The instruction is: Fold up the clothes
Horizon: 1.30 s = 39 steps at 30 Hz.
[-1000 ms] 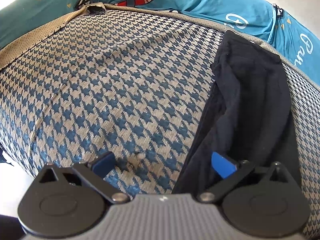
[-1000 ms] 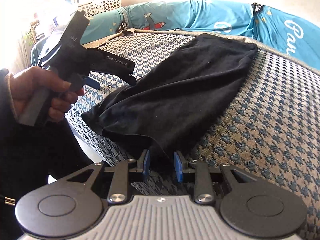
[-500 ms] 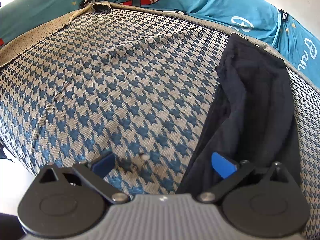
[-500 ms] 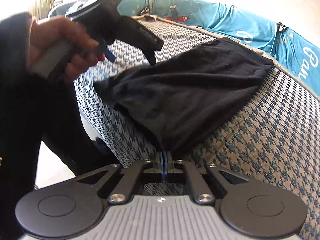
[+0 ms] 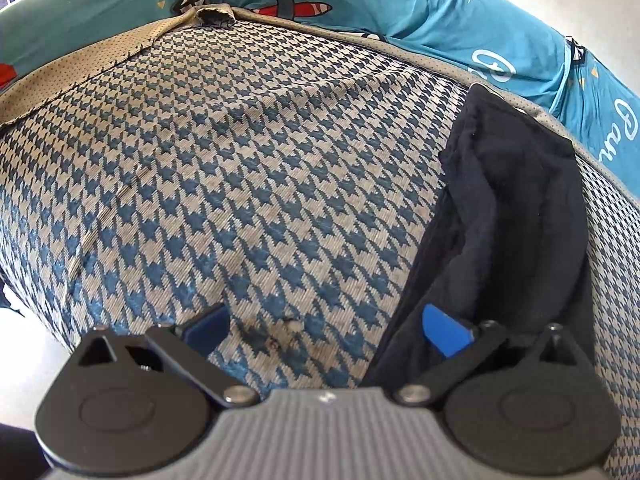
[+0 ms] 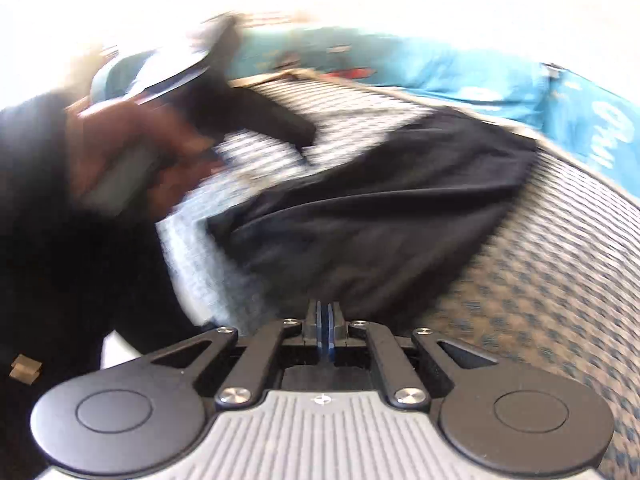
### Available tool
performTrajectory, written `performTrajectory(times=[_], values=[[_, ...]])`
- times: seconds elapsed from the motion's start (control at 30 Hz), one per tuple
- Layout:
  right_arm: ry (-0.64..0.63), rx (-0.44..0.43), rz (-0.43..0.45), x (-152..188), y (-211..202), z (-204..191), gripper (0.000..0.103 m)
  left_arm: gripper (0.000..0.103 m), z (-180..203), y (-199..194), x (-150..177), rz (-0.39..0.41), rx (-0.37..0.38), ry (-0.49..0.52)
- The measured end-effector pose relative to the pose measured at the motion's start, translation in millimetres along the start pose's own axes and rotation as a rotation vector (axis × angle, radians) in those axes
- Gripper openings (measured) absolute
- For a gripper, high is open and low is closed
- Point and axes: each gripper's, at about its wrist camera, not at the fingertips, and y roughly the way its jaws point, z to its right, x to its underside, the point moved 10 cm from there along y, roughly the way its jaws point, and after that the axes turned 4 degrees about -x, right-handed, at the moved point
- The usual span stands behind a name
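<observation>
- We work over a surface covered in blue-and-beige houndstooth fabric (image 5: 248, 184), bordered at the far edge by a teal printed cloth (image 5: 400, 4) showing cartoon aircraft and white lettering.
- A perforated beige strip (image 5: 80, 68) runs along the far-left edge of the houndstooth cover.
- We note a small dark stain (image 5: 272, 336) on the cover, between the two fingers of the left gripper.
- The black garment (image 5: 516, 216) lies on the right part of the surface, bunched into long folds from the far edge toward us.
- Our left gripper (image 5: 326, 328) is released, jaws spread wide. Its left blue pad sits over bare houndstooth; its right blue pad (image 5: 444, 334) lies against the near edge of the garment. It holds nothing.
- In the right wrist view, heavily motion-blurred, our right gripper (image 6: 325, 332) is clenched, blue pads pressed together on the near edge of the black garment (image 6: 384, 216).
- The cloth stretches taut from that grip point back across the surface.
- The same view shows the person's left hand (image 6: 132, 160) wrapped around the handle of the left gripper, held above the garment's left side, with a dark sleeve (image 6: 48, 208) below it.
</observation>
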Motion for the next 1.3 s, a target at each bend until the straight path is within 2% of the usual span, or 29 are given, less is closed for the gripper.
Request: performTrajectory(times=[0.17,0.27,0.37,0.53,0.7,0.73,0.77,0.83,0.9,0.93,1.03,1.2,1.3], values=[[0.203,0.104,-0.035,6.7,5.2,42.6,0.006,0.103,1.0,1.3,0.8,-0.003,-0.008,0.005],[0.36,0.04,-0.031,11.3,8.6,58.9,0.006,0.103,4.1,2.4,1.6,-0.009,-0.002,0.011],[0.472,-0.055,-0.065,19.7,19.3,59.6,0.006,0.103,6.2,3.0,2.3,-0.008,-0.004,0.028],[0.531,-0.09,-0.046,20.0,19.7,60.4,0.015,0.103,3.0,4.3,2.6,-0.011,-0.009,0.019],[0.467,-0.087,-0.035,17.2,23.6,51.6,0.024,0.103,4.2,4.0,2.8,-0.009,-0.006,0.02],[0.441,-0.089,-0.038,16.8,24.4,48.4,0.02,0.103,4.1,4.1,2.7,-0.008,-0.007,0.02],[0.403,-0.094,-0.053,17.8,25.0,44.6,0.012,0.103,3.5,3.9,2.3,-0.007,-0.004,0.015],[0.362,-0.109,-0.106,22.8,24.1,36.7,0.012,0.103,1.8,2.8,0.8,-0.003,0.01,-0.005],[0.37,-0.194,-0.209,36.4,25.6,23.4,0.007,0.103,0.2,1.9,-1.7,0.006,0.018,-0.018],[0.366,-0.208,-0.246,43.7,26.1,17.4,0.007,0.103,0.2,2.1,-3.1,0.007,0.02,-0.02],[0.224,-0.146,-0.306,54.5,26.2,2.6,0.007,0.103,1.7,2.8,-9.2,0.011,0.025,-0.017],[0.142,-0.184,-0.175,20.1,8.0,-6.6,0.008,0.103,7.0,1.5,-30.2,0.033,0.024,0.004],[0.113,-0.168,-0.072,-6.8,1.1,-1.3,0.008,0.103,10.1,0.7,-42.9,0.046,0.023,0.017]])
